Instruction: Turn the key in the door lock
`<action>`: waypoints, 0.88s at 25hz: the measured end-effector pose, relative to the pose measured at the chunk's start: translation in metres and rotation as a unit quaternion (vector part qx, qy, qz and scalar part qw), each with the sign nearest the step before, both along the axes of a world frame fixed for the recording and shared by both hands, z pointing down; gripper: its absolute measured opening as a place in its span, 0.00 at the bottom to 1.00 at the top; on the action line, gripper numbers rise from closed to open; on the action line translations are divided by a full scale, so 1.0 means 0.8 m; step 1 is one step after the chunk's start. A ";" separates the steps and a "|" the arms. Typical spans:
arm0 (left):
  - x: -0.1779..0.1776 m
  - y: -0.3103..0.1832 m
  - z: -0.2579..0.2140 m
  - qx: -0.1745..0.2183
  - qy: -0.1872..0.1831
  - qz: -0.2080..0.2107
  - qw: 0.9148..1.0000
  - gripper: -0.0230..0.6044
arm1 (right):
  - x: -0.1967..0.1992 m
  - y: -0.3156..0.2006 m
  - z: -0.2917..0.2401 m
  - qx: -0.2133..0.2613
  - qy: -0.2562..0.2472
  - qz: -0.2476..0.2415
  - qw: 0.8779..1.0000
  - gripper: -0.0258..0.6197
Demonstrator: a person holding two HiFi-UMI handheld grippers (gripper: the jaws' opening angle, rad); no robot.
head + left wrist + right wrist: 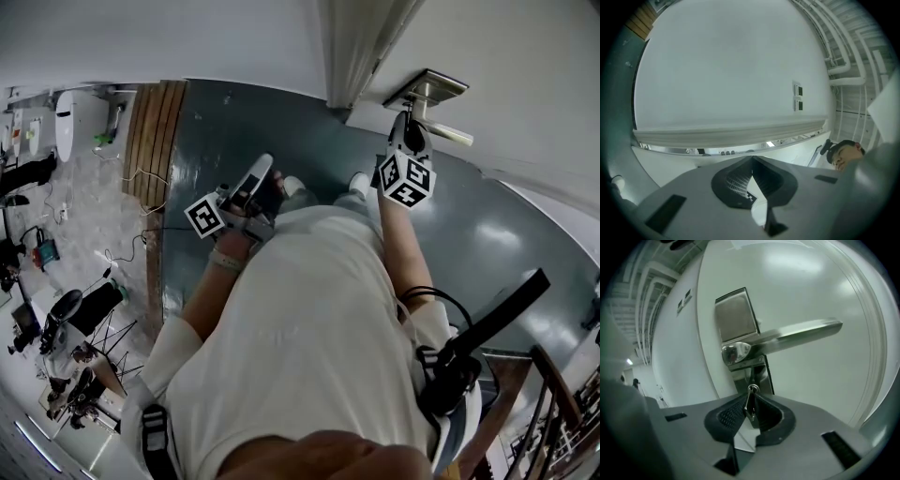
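White door (pixel 820 291), steel handle (pixel 797 336); lock (pixel 757 373) at six o'clock below it. Key (pixel 750 397) in lock, my right gripper (pixel 751 406) clamped on it. My left gripper (pixel 752 161): jaws together, empty. Step: turning; next, I judge, a wrist roll with firm grip.

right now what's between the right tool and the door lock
Only the small metal key, pinched in the right tool; the right gripper view shows it.

You are pinching the key (pixel 749 405) between the closed jaws of your right gripper (pixel 751 398). Just beyond the tips it is meeting the metal lock plate (pixel 736 317) on the white door (pixel 820 282). Above them, the lever handle (pixel 801 333) is reaching off to the right.
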State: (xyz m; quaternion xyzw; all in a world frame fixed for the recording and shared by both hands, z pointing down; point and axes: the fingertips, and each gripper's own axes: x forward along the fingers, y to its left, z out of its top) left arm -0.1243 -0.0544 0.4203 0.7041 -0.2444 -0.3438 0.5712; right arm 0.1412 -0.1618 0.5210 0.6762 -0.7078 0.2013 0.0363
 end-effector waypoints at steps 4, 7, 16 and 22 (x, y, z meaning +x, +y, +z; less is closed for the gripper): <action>-0.003 0.002 0.006 -0.001 0.002 -0.005 1.000 0.05 | -0.006 0.002 0.008 -0.014 -0.102 -0.004 0.995 0.11; -0.006 0.004 0.010 -0.004 0.007 -0.014 1.000 0.05 | -0.007 0.005 0.013 -0.022 -0.188 0.000 0.982 0.11; -0.011 0.005 0.017 -0.012 0.020 -0.029 0.999 0.05 | -0.016 0.006 0.014 -0.031 -0.376 -0.002 0.926 0.13; -0.016 0.005 0.017 -0.017 0.030 -0.038 0.999 0.05 | -0.017 0.008 0.015 -0.037 -0.450 0.002 0.892 0.13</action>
